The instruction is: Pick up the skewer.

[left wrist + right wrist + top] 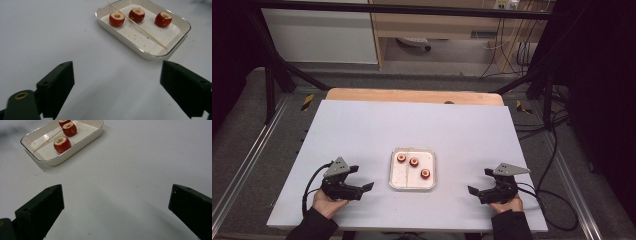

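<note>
While both grippers rest low on the white counter (pixel 362 125) with nothing between their jaws, the work looks to be at its very start. The left gripper (pixel 362 180) sits to the left of the tray (pixel 412 187) with its jaws spread wide, and the right gripper (pixel 479 182) sits to the tray's right, equally wide open; each is well apart from the tray.

The shallow white tray lies near the counter's front middle, between the two grippers. In it stand three cored red fruits, hollow side up: one (pixel 117 19) at the far left corner, a second (pixel 136 15) just beside it, and a third (pixel 163 19) farther toward the right edge and nearer the person. A thin wooden skewer (pixel 137 25) lies flat along the tray floor, passing close by the first two fruits. Crumbs dot the tray bottom.

As a judgement, the step in hand is the first approach, likely toward threading fruit onto the skewer. The next move would call for one gripper to pinch the thin skewer, which lies flat and offers little to grip, so a low, precise closure near one end is needed. The other gripper would need a gentle hold on a round fruit, which could roll or bruise.
</note>
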Action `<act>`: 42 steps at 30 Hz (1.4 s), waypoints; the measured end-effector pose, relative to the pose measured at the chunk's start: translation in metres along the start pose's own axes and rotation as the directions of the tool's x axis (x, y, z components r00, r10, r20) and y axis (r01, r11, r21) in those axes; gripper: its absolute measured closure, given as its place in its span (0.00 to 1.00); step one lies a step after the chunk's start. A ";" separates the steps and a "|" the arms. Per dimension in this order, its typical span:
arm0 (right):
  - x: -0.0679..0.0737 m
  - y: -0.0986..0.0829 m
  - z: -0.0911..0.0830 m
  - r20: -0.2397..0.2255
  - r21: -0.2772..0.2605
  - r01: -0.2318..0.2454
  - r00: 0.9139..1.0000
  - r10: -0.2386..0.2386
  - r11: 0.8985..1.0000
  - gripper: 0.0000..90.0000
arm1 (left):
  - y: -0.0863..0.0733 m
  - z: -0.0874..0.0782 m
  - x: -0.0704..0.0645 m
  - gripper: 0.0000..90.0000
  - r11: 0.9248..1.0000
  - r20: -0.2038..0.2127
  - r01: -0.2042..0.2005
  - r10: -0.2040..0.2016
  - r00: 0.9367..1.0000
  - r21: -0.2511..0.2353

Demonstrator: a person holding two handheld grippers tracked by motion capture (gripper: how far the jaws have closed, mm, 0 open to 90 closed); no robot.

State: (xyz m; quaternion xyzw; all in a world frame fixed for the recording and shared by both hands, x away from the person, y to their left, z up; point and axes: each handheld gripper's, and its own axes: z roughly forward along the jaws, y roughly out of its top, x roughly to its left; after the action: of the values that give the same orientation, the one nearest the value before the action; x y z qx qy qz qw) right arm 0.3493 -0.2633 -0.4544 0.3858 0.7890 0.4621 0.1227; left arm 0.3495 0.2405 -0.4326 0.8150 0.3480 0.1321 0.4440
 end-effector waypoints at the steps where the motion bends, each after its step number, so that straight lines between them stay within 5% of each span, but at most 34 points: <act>1: 0.000 0.000 0.000 0.000 0.000 0.000 1.000 0.000 1.000 0.01 | 0.000 0.000 0.000 0.20 1.000 0.000 0.000 0.000 1.000 0.000; 11: 0.000 0.000 0.001 0.002 0.005 -0.001 1.000 0.001 1.000 0.01 | 0.027 0.023 -0.025 0.51 0.997 0.030 -0.036 0.034 0.999 0.070; 20: 0.000 0.000 0.001 0.001 0.007 -0.002 1.000 0.002 1.000 0.01 | 0.047 0.046 -0.047 0.78 0.995 0.099 -0.067 0.059 0.993 0.078; 28: 0.000 0.000 0.001 0.001 0.008 0.001 1.000 -0.001 1.000 0.01 | 0.056 0.067 -0.060 0.97 0.991 0.118 -0.081 0.069 0.991 0.102; 35: 0.000 0.000 0.001 0.003 0.010 0.002 1.000 -0.002 1.000 0.01 | 0.054 0.084 -0.067 1.00 0.991 0.141 -0.085 0.069 0.988 0.105; 42: -0.001 0.000 0.002 0.006 0.010 0.006 1.000 -0.006 1.000 0.01 | 0.047 0.103 -0.070 1.00 0.981 0.144 -0.112 0.090 0.986 0.159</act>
State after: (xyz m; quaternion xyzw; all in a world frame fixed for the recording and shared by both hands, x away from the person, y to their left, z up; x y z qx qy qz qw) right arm 0.3506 -0.2629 -0.4557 0.3852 0.7923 0.4565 0.1245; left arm 0.3739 0.1106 -0.4464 0.8731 0.2848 0.0691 0.3896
